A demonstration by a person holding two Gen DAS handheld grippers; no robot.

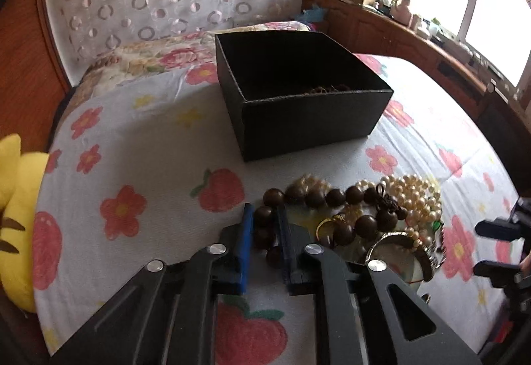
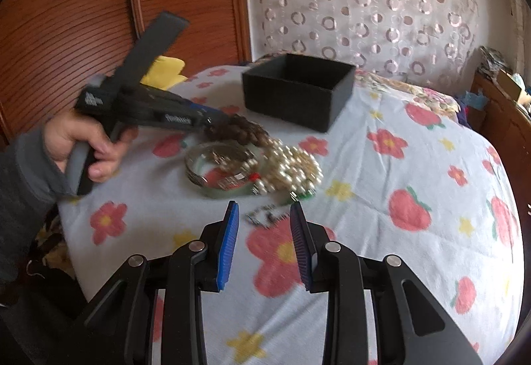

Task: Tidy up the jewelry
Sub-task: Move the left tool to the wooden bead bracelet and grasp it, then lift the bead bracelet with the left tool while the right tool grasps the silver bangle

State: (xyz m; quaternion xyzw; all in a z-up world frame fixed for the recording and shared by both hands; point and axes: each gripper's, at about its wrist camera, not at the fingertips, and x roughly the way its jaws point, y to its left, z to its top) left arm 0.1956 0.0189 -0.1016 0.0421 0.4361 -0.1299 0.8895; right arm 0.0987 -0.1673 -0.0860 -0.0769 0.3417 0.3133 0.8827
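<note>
A jewelry pile lies on the flowered bedspread: a brown wooden bead bracelet, pearl strands, a gold ring and a metal watch. My left gripper is shut on the brown bead bracelet, with beads between its blue pads. An open black box stands beyond the pile, with some brown beads inside. In the right wrist view, my right gripper is open and empty, just before a small silver piece. The pearls, watch and box show there too.
A yellow plush toy lies at the bed's left edge. A wooden headboard and patterned curtain stand behind the bed. A wooden sill with clutter runs along the right, under the window. A floral pillow lies behind the box.
</note>
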